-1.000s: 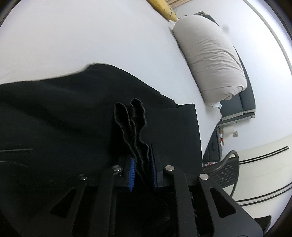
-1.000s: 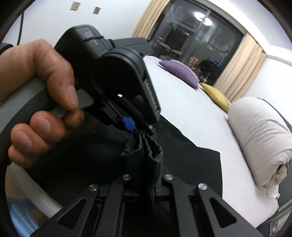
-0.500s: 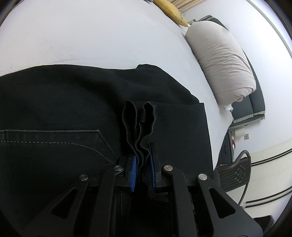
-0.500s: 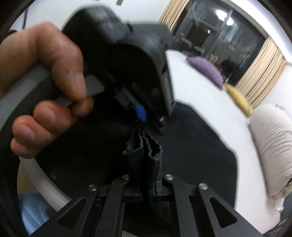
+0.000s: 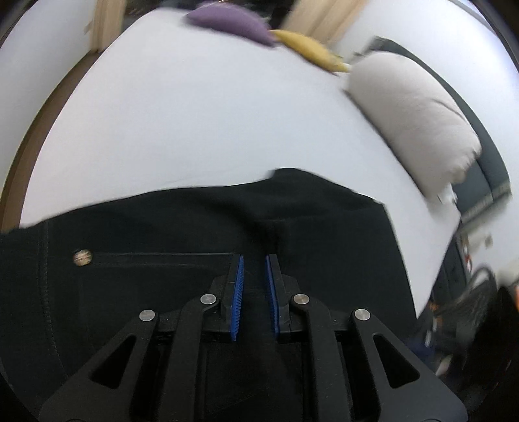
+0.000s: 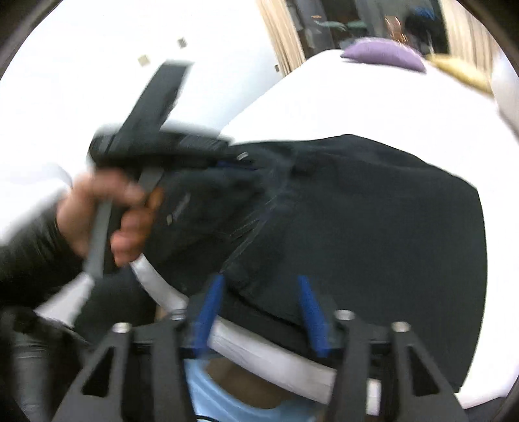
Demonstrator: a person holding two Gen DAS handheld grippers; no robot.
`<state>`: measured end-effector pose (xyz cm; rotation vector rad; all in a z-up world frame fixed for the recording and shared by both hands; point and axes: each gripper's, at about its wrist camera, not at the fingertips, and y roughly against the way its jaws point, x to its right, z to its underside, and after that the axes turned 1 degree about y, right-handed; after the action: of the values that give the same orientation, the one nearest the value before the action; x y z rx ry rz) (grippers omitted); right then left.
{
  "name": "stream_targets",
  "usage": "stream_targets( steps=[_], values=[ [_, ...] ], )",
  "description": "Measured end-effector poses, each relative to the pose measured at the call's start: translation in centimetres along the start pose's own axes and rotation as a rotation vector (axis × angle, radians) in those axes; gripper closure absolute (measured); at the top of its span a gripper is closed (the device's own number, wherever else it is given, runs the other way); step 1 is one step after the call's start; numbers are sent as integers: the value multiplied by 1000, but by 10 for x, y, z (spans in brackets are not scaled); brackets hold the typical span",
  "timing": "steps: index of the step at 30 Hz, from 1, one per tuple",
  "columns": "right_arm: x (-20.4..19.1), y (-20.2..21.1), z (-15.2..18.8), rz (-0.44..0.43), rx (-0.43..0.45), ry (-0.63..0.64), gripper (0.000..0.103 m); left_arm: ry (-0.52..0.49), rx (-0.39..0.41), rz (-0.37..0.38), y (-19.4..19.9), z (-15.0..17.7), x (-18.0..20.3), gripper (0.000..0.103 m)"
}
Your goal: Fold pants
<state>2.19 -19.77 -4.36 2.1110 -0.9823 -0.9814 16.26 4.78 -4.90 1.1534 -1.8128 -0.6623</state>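
The black pants (image 5: 201,227) lie folded on the white bed (image 5: 194,123); they also show in the right wrist view (image 6: 373,211). A metal button (image 5: 82,257) shows on the waistband at the left. My left gripper (image 5: 253,259) hovers over the pants with its blue pads a little apart and nothing between them. My right gripper (image 6: 261,280) is wide open and empty above the near edge of the pants. In the right wrist view the left gripper (image 6: 240,160) is held by a hand over the pants' left side.
A rolled beige duvet (image 5: 415,113) lies at the bed's right side. A purple cushion (image 5: 230,19) and a yellow cushion (image 5: 308,48) sit at the far end. The bed's near edge (image 6: 269,353) runs under my right gripper. A black chair (image 5: 480,292) stands at the right.
Both grippers have let go of the bunched pant fabric and opened. The fabric now lies flat on the pants, and both grippers have pulled back and up.
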Motion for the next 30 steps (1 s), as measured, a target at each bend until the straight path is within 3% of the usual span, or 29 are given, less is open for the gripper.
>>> stream_targets(
  steps=[4,7,11,14,16,17,22,30],
  values=[
    [76,25,-26,-84,75,-187,76,-183,-65,18,-23,20,46,90],
    [125,29,-45,-119,115,-289,80,-179,-134,-7,-49,39,43,90],
    [180,13,-63,-222,140,-407,82,-212,-106,10,-46,43,41,90],
    [200,-12,-63,-239,88,-454,82,-221,-102,-1,-50,43,48,90],
    [206,-37,-58,-227,3,-486,91,-227,-96,-6,-49,45,49,90],
    [211,-39,-54,-232,-13,-494,100,-227,-95,-6,-49,46,54,90],
    [196,-34,-11,-338,-22,-549,101,-213,-89,13,-51,42,49,90],
    [167,-16,61,-427,-74,-618,102,-206,-73,27,-44,39,45,90]
  ],
)
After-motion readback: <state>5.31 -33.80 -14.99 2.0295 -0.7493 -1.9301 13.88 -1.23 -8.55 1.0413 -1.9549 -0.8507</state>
